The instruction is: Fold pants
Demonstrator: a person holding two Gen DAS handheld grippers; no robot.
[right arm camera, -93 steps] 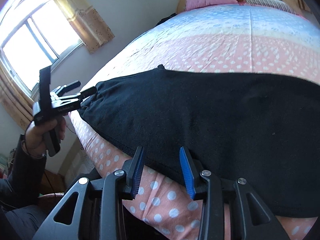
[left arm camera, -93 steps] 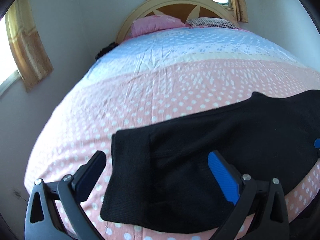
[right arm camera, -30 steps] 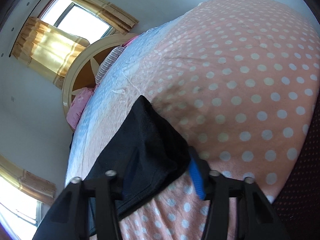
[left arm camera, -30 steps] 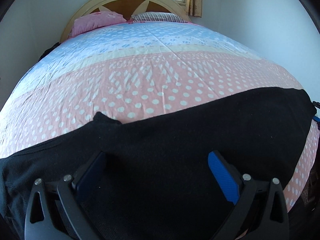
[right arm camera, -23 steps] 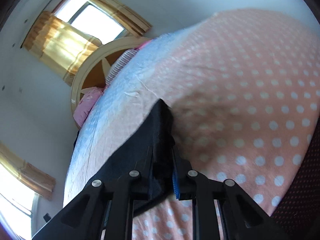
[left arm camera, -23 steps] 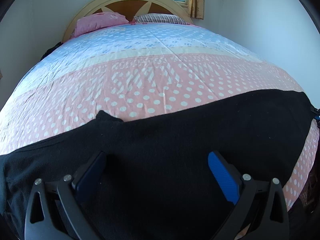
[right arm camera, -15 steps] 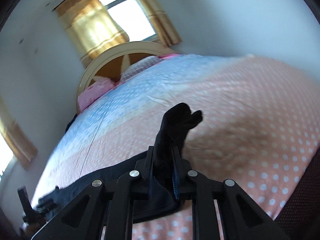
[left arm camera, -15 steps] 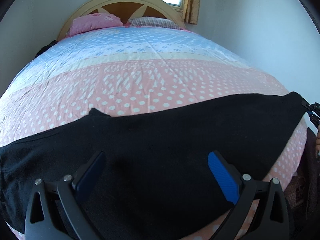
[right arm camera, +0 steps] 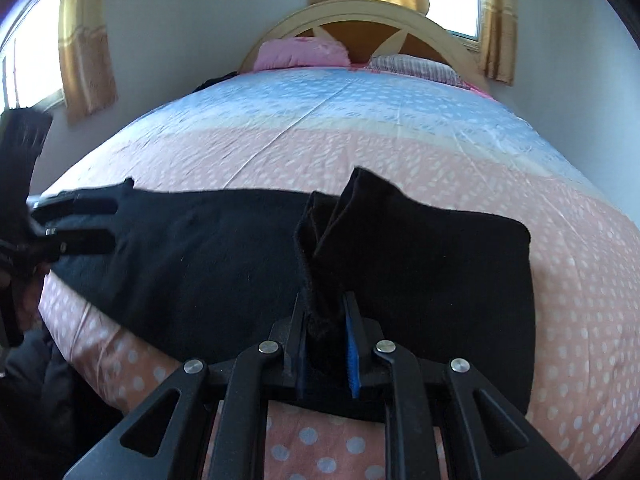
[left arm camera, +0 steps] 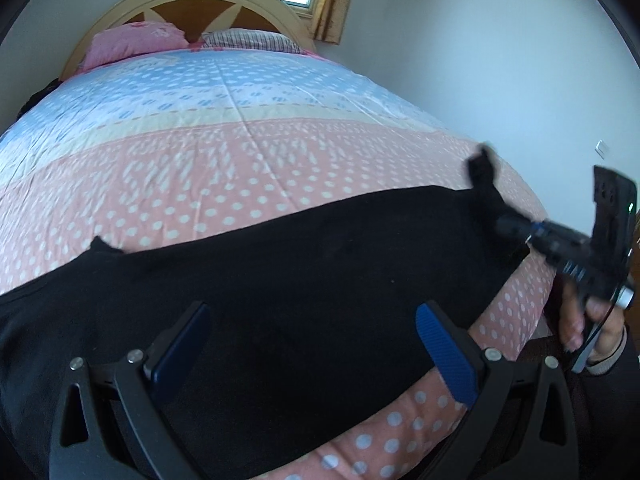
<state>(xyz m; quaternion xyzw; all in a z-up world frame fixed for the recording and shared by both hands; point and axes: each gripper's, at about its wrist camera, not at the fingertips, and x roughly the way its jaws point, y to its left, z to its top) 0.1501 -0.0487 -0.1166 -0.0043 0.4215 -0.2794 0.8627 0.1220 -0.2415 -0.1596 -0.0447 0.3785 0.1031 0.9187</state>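
Pink and blue polka-dot bedding covers the bed [left arm camera: 240,152] in the left wrist view, with a curved wooden headboard [left arm camera: 192,4], a pink pillow [left arm camera: 132,42] and a striped pillow [left arm camera: 248,38] at the far end under a curtained window. Black pants [left arm camera: 280,300] lie across the near edge of the bed, spread from left to right. The left tongs [left arm camera: 312,344] hover over them with their blue pads wide apart and nothing between them, just as a second ago. New in this view is the right tongs [left arm camera: 490,196], which have swung in from the far right edge, blurred, with a pant-leg end pinched and lifted off the quilt; a hand [left arm camera: 588,324] holds their handle. In the right wrist view the bed now sits level, where a second ago it was tilted steeply with the headboard at the left. The right tongs [right arm camera: 326,344] grip a bunched cuff of the pants [right arm camera: 420,272] that stands up between the pads, which are easing apart slightly yet press on the cloth. That end has been carried inward from the bed's corner, so the leg is doubling over itself. The left tongs [right arm camera: 86,222] show at the left edge over the other end of the pants.
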